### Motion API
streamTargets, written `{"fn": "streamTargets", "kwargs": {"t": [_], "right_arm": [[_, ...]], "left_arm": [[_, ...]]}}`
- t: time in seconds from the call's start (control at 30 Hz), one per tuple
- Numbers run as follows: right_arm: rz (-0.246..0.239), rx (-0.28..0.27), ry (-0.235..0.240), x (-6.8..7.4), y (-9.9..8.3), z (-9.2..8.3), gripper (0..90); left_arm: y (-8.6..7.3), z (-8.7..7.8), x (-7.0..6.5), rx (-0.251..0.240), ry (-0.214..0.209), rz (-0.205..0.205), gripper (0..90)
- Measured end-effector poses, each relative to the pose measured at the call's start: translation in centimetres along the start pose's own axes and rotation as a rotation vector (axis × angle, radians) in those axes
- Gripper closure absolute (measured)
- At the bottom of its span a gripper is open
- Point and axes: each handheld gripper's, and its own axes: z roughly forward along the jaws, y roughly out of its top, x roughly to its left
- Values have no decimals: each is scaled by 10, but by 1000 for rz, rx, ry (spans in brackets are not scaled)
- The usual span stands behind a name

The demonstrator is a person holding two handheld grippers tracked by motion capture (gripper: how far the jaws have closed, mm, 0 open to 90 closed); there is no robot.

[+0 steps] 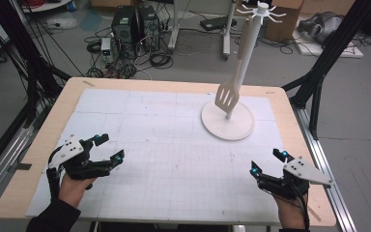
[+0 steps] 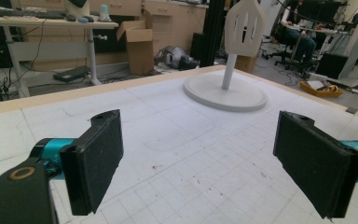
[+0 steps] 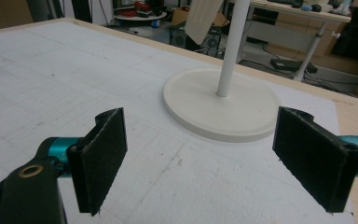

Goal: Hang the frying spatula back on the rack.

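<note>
Near the front edge of the desk [image 1: 38,145], a pale wooden top covered by a white gridded mat [image 1: 164,159], a person's two hands hold the tongs. The left gripper [image 1: 110,147], black with teal fittings and a grey three-cornered plate on top, sits toward the front left corner, just above the mat; its jaws are spread wide with nothing between them, as the left gripper view confirms with bare mat between the two black pads [image 2: 95,163]. The right gripper [image 1: 268,162], of the same build, sits toward the front right corner, its jaws likewise spread wide and empty, and its own view looks between them at the mat and the stand beyond.

Farther back, toward the right rear part of the mat and well apart from both grippers, stands a white utensil stand [image 1: 228,121]: a round flat base, a slim upright pole and a ring of hooks at the top. A pale cream slotted spatula [image 1: 228,96] hangs from the hooks, blade down, its head beside the pole just above the base.

Beyond the rear edge, the floor holds black computer towers [image 1: 135,24] and tangled cables.
</note>
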Motion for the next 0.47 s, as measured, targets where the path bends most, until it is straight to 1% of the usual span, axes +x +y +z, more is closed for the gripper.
{"fn": "streamTargets", "kwargs": {"t": [0.17, 0.47], "right_arm": [[18, 2, -5, -3, -2, 0, 165], [21, 3, -7, -5, -3, 1, 165]], "left_arm": [[-1, 1, 1, 7, 2, 1, 165], [-3, 3, 1, 16, 7, -1, 165]]}}
